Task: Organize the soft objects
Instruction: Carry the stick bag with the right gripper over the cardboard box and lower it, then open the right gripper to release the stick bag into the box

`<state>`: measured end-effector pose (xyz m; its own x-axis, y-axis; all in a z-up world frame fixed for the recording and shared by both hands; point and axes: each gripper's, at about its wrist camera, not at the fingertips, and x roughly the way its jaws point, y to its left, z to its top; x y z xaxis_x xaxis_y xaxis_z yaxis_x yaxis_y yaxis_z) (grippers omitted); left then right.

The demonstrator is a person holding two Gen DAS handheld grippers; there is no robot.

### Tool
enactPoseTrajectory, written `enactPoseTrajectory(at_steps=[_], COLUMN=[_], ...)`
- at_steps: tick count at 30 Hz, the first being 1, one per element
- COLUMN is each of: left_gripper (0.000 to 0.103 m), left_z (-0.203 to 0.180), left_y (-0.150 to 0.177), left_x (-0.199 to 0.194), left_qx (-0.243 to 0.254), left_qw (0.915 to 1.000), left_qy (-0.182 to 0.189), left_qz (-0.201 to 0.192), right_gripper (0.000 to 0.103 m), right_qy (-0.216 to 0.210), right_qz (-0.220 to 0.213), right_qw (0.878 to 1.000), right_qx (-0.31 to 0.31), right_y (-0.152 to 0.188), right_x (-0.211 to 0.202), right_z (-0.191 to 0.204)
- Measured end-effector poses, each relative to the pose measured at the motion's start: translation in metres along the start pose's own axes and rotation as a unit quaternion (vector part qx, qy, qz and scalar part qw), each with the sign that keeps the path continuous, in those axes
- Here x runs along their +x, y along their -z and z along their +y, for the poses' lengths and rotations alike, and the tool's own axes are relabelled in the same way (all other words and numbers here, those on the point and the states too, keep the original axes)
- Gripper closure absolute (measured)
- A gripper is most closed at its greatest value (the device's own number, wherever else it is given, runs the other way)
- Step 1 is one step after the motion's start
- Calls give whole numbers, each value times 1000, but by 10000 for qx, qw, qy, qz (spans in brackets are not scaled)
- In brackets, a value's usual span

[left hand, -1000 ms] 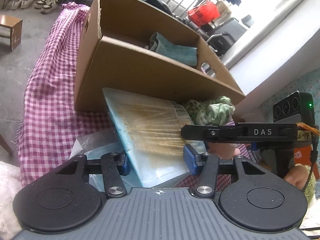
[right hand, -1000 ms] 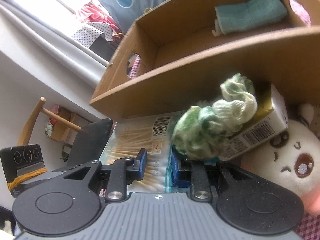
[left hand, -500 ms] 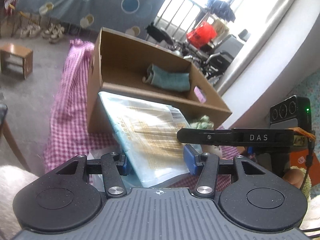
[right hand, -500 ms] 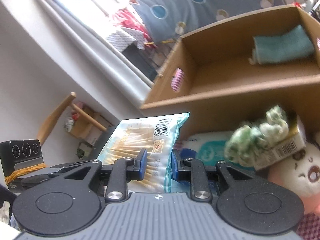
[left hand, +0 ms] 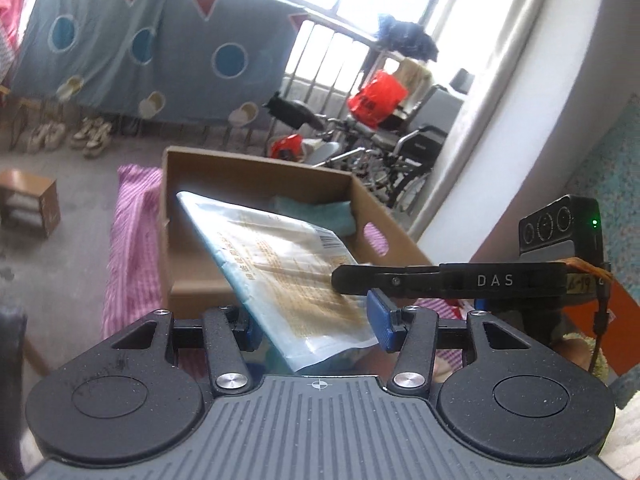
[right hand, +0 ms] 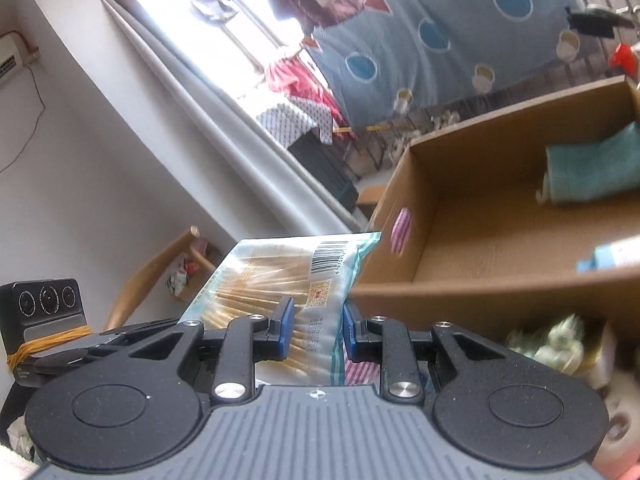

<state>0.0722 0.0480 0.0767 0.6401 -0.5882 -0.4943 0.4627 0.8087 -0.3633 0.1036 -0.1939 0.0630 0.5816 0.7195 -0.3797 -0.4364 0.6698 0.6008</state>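
Two tools shared one flat plastic packet [left hand: 296, 280] of thin wooden sticks, carried in the air just short of the near wall of the open cardboard box [left hand: 188, 208]. The left tool [left hand: 312, 326] stood about half open, its blue pads set against the packet's near, wide end. The right tool [right hand: 314, 330] was closed narrow, pinching the packet [right hand: 280, 280] across its barcoded side edge; in the left view it entered from the right as a dark bar lying over the packet. The packet's long axis ran from the left tool away toward the box, its far corner already above the near rim and tilted upward. The box lay straight ahead of both tools and below the packet, mouth up, resting on a surface draped in pink checked cloth [left hand: 128, 240]. A folded teal cloth [right hand: 588, 172] occupied its far side, leaving the near floor bare. Judged from this arrangement, the coming move called for forward travel over the rim, with both tools about equally near. A green scrunchie [right hand: 556, 340] remained outside, against the box's near wall.
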Motion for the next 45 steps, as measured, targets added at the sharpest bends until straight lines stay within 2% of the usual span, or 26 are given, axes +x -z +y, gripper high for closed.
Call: enactPoseTrajectory(at_steps=[6, 11, 15, 20, 26, 30, 34, 36, 38, 40, 45], left_gripper=[52, 52, 52, 52, 52, 51, 42, 33, 14, 6, 4], left_z=[-18, -17, -13, -5, 5, 5, 4, 5, 5, 7, 21], left_y=[-37, -69, -88, -95, -87, -81, -75, -74, -76, -79, -91], left_x=[50, 127, 202, 278, 338, 356, 366, 364, 359, 352, 321], left_qx=[367, 179, -50, -438, -781, -882, -914, -932, -955, -974, -1023], left_qw=[9987, 9943, 9832, 9655, 9489, 9417, 9367, 9376, 9397, 9423, 9509], left_qy=[324, 715, 975, 1011, 828, 657, 448, 401, 345, 285, 123], left_qz=[135, 773, 1541, 2360, 2943, 3179, 3350, 3327, 3266, 3191, 2917], right_gripper=[76, 76, 76, 78, 82, 85, 85, 85, 85, 85, 85], right_qy=[257, 838, 1369, 2005, 2743, 3137, 3377, 3415, 3436, 3422, 3340], right_qz=[-196, 8, 381, 955, 1611, 1882, 2014, 1971, 1875, 1779, 1574], right_qw=[9993, 9964, 9898, 9748, 9445, 9218, 9073, 9065, 9076, 9103, 9181], right_qx=[-164, -150, -111, -225, -822, -1283, -1492, -1508, -1518, -1502, -1444], right_y=[-39, -80, -111, -135, -138, -137, -139, -141, -142, -145, -159], right_x=[-19, -22, -10, 17, 44, 58, 67, 66, 62, 56, 51], right_z=[-22, -66, -107, -149, -173, -179, -187, -186, -183, -178, -174])
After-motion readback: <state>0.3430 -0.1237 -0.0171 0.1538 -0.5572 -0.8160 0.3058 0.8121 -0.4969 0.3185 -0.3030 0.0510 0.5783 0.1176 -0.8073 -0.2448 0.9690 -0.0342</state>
